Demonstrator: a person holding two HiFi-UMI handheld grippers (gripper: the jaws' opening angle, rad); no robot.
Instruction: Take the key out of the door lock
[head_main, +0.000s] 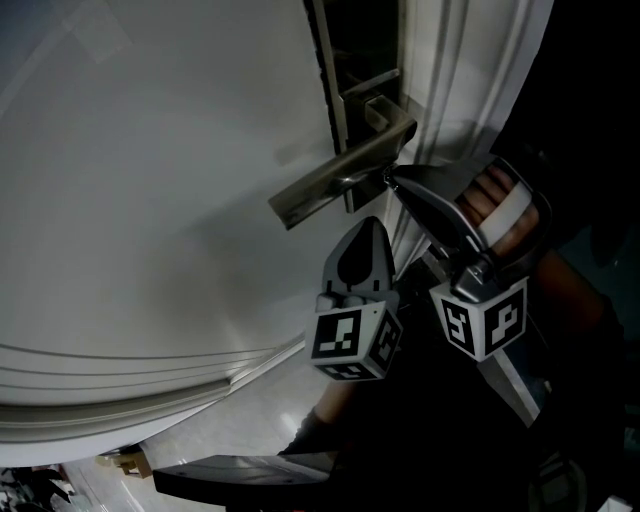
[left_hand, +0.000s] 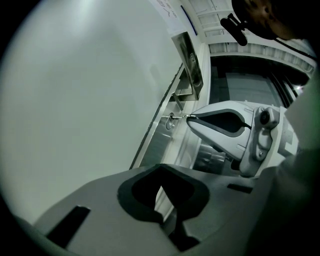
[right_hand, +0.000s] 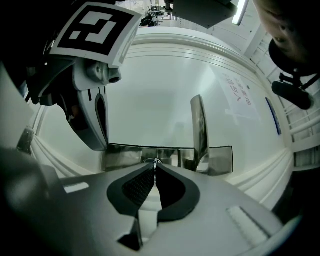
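Note:
A white door (head_main: 150, 150) carries a metal lever handle (head_main: 340, 180) on a metal lock plate (right_hand: 220, 159). My right gripper (head_main: 392, 176) sits just under the handle, shut on the small key (right_hand: 156, 161). In the left gripper view the key (left_hand: 184, 117) bridges from the right gripper's tip (left_hand: 191, 118) to the lock cylinder (left_hand: 170, 121). My left gripper (head_main: 368, 222) hangs below the handle, shut with nothing in it, pointing up at the lock. In the right gripper view the jaws (right_hand: 155, 167) meet on the key's thin edge, with the left gripper (right_hand: 95, 115) to their left.
The door's edge and the white moulded frame (head_main: 440, 90) run right of the handle. A person's hand (head_main: 495, 200) holds the right gripper. Pale floor (head_main: 250, 420) shows below the door. A paper notice (right_hand: 239, 97) is stuck on the door.

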